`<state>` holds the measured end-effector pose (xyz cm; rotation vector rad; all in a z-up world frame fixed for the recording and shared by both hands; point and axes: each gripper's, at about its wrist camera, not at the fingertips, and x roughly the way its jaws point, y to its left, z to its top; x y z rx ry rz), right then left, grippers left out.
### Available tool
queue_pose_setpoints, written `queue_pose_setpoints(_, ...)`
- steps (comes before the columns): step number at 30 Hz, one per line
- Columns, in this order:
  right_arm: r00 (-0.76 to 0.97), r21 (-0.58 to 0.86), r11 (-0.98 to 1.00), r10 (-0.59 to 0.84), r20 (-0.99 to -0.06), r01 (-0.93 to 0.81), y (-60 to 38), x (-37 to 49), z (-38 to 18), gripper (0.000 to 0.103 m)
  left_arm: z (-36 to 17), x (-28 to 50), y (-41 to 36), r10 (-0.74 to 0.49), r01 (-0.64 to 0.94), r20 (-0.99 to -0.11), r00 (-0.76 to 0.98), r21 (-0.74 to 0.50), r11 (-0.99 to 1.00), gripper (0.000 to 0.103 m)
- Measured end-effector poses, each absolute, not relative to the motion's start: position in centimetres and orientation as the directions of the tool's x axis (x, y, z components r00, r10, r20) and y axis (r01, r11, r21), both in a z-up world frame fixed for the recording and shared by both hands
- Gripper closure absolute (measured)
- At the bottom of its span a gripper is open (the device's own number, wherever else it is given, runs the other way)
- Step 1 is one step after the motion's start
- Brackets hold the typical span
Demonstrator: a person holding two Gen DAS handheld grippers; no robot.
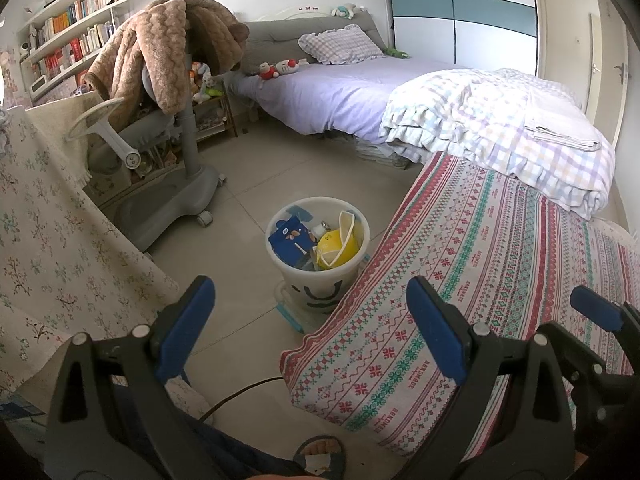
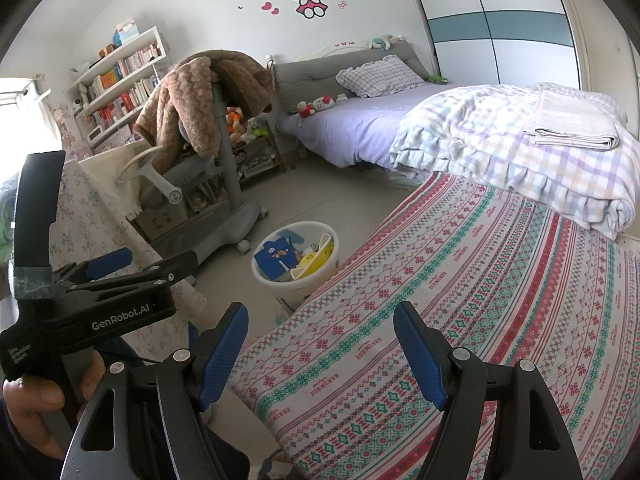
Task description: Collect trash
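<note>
hovering above the floor, left gripper [image 1: 310, 320] has its blue-padded jaws spread wide with nothing between them. right gripper [image 2: 320, 344] likewise: jaws wide apart, empty, held over the near end of the patterned cloth [image 2: 460, 280].

landmark = white trash bucket [image 1: 318, 280] with a drawn smiley face, standing on the tile floor [image 1: 248, 184]. inside it: a blue carton [image 1: 290, 240], a yellow container [image 1: 338, 246], and some smaller bits too small to identify. the patterned cloth's edge is touching or just beside the bucket's right side, can't tell which. grey wheeled chair base [image 1: 172, 196] sits near the bucket's left, brown blanket [image 1: 172, 44] draped over the chair above it. bed [image 1: 340, 88] with lilac sheet is well behind the bucket, folded plaid quilt [image 1: 500, 120] at its near end. floral cloth [image 1: 60, 240] hangs left of the bucket. both grippers are in front of the bucket, apart from it.
</note>
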<state>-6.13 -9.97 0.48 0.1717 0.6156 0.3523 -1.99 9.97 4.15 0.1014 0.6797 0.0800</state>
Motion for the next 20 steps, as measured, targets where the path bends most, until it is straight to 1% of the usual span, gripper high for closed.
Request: queue_pose_setpoints(20,0.759,0.26,0.926,0.373,-0.534,-0.272,-9.97,-6.14,0.49,0.026,4.17,-1.96,10.02,0.109,-0.037,-0.631,0.768,0.126,0.991,0.007)
